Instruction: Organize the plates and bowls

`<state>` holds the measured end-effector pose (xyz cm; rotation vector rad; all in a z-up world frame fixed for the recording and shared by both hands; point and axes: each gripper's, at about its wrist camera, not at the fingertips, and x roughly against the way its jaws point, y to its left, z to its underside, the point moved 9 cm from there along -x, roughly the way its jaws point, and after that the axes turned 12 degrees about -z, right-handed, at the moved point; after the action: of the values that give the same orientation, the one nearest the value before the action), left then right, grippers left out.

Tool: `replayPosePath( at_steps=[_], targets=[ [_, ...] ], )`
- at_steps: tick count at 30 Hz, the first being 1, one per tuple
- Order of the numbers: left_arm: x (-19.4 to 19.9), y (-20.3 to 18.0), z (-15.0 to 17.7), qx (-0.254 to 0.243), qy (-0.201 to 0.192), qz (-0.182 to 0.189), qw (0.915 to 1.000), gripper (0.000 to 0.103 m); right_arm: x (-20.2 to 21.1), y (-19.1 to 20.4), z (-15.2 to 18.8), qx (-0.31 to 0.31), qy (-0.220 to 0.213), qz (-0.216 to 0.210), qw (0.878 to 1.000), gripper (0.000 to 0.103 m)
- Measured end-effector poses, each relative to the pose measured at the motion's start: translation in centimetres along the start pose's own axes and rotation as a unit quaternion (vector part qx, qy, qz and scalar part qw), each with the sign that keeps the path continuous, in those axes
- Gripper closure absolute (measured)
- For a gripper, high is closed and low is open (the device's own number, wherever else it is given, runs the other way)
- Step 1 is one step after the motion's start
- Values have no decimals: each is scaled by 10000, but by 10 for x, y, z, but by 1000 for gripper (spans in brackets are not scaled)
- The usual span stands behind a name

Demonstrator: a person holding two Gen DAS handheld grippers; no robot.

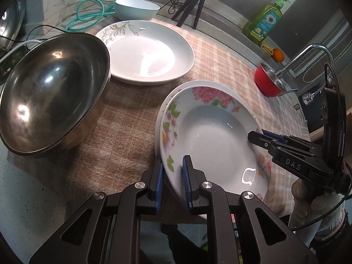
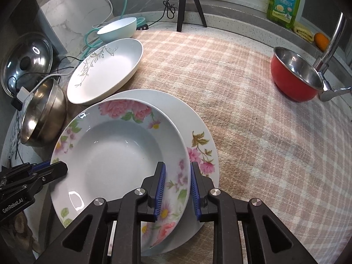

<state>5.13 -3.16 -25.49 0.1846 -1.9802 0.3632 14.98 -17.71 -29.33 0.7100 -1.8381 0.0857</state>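
The deep floral plate [image 2: 114, 160] lies on top of a wider flat floral plate [image 2: 204, 136] on the checked cloth [image 2: 253, 110], shifted toward the steel mixing bowl [image 1: 50, 92] so that the lower plate's rim shows on the far and right side. The left gripper [image 1: 173, 171] pinches the deep plate's near-left rim, its blue pads [image 1: 187, 176] close together with the rim between them. The right gripper [image 2: 177, 187] straddles the opposite rim; its jaws are easing apart, the rim between the pads [image 2: 160, 189], the outer pad standing just off the edge over the lower plate. A gloved hand [image 1: 325, 209] shows behind the right gripper in the left wrist view. Beyond the stack sit a white plate with a grey leaf pattern [image 1: 145, 52] and a pale blue bowl [image 1: 136, 8]. A small red bowl [image 2: 294, 74] stands well apart near the tap [image 2: 330, 50]
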Motion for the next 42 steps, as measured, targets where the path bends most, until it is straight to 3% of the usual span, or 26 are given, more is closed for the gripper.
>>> replayPosePath(
  at_steps=[3, 7, 11, 16, 20, 25, 27, 42],
  targets=[
    [0, -1, -1, -13, 10, 11, 10000, 88, -1, 1, 0, 114, 14, 89, 9999, 81],
    [-1, -3, -1, -40, 1, 2, 10000, 89, -3, 5, 1, 529, 40, 532, 9972, 79],
    [-1, -3, -1, -58, -2, -4, 10000, 89, -2, 2, 0, 410, 23, 377, 9984, 79],
    [-1, -4, -2, -157, 9, -79, 9998, 89, -3, 4, 1, 502, 14, 491, 9975, 79],
    [-2, -5, -2, -253, 19, -146, 9996, 88, -1, 1, 0, 202, -62, 165, 9996, 77],
    [-2, -5, -1, -350, 60, -193, 9992, 88, 5, -12, 1, -703, -153, -765, 9945, 77],
    [-2, -7, -2, -390, 74, -235, 9989, 88, 6, -16, 1, -859, -165, -924, 9919, 77],
    [-6, -10, -5, -337, 84, -323, 9989, 88, 12, -21, -1, -748, -192, -989, 9921, 77]
  ],
)
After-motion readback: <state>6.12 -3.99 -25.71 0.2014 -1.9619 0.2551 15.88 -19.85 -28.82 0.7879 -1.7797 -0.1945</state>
